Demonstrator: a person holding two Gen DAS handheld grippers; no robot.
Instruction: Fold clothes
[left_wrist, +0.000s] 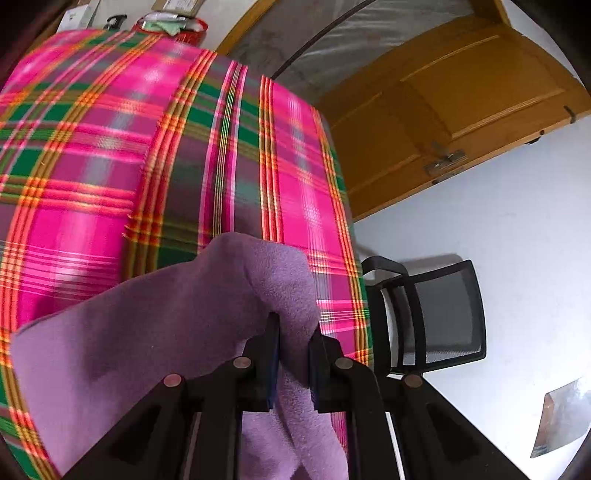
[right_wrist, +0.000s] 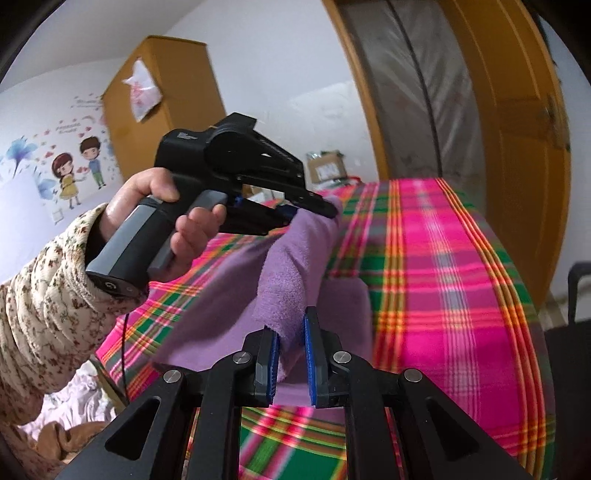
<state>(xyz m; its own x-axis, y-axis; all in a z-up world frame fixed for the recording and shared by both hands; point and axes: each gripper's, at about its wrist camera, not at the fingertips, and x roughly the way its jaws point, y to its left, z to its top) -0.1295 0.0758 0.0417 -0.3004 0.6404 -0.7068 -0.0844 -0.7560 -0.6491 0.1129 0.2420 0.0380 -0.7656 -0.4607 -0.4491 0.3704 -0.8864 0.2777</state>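
Observation:
A lilac fleece garment (left_wrist: 155, 325) hangs lifted over a bed covered in a pink, green and orange plaid sheet (left_wrist: 92, 155). My left gripper (left_wrist: 293, 332) is shut on a bunched fold of the fleece. In the right wrist view the same garment (right_wrist: 288, 273) stretches between both tools. My right gripper (right_wrist: 290, 328) pinches a hanging fold between its blue pads (right_wrist: 308, 354). The left gripper (right_wrist: 325, 206), held by a hand in a floral sleeve (right_wrist: 48, 288), clamps the far corner of the cloth above the plaid sheet (right_wrist: 443, 280).
A black mesh office chair (left_wrist: 436, 314) stands right of the bed. Behind it are a wooden door (left_wrist: 461, 103) and a wrapped mattress (right_wrist: 413, 81) leaning upright. More crumpled clothes (right_wrist: 74, 410) lie at the lower left. A wooden cabinet (right_wrist: 162, 92) stands by the wall.

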